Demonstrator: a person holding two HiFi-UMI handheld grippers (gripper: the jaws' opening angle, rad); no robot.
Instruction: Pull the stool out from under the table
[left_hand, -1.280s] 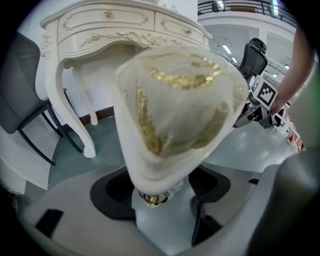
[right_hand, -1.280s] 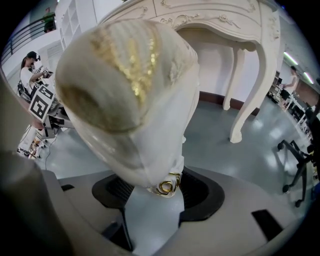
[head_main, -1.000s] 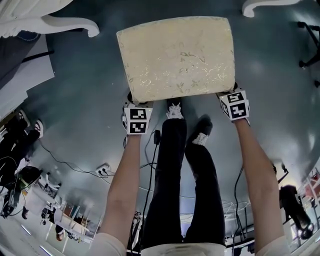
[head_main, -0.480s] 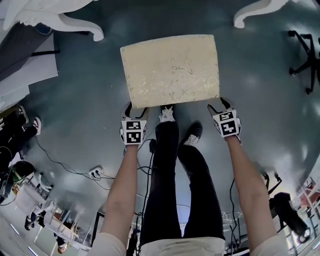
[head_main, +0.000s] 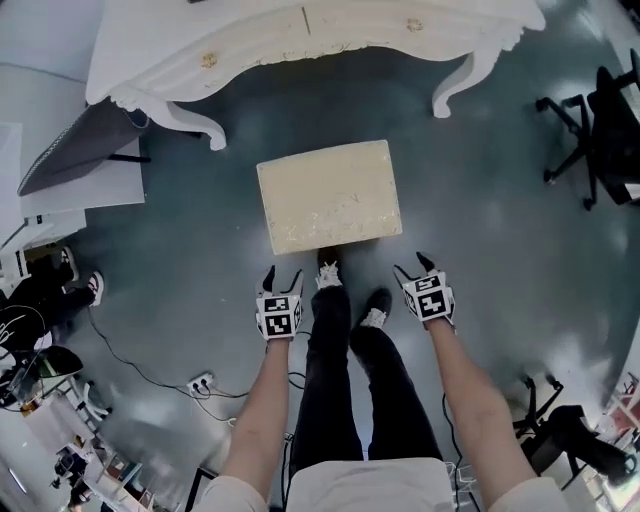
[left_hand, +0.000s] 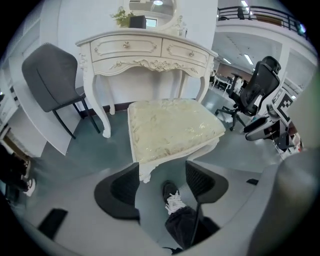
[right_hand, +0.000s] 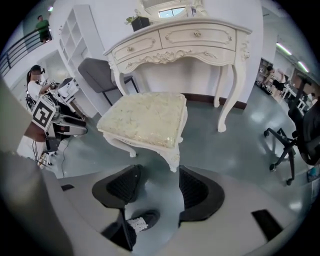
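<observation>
A: Biggest thing first. The table?
B: White table (head_main: 300, 35), carved, with curved legs, at the top of the head view. Only floor (head_main: 480, 200) shows beneath it.

A: And the stool?
B: The stool (head_main: 329, 195) stands on the floor in front of the table, clear of its front edge, between the table and the person's feet. I judge the pulling-out done, or nearly so.

A: How would it handle?
B: Judgement only. It has a stiff white carved frame with a pale padded seat on top. The cushion looks soft and glossy, possibly film-covered, so pads could slip there. It's probably middling in weight and should slide readily on that smooth floor. The legs are slim and curved, so I wouldn't lever on them sideways. The best hold is the hard rail under the cushion at the two near corners, one gripper on each.

A: The grippers?
B: The left gripper (head_main: 282, 275) sits just short of the stool's near left corner, not touching it. Its jaws are wide apart, though they have just been closing a little. Nothing is between them; only floor and a shoe (left_hand: 172, 192) show past the gap. The right gripper (head_main: 413, 268) is near the near right corner and also apart from it, with its jaws spread wide and holding nothing.
</observation>
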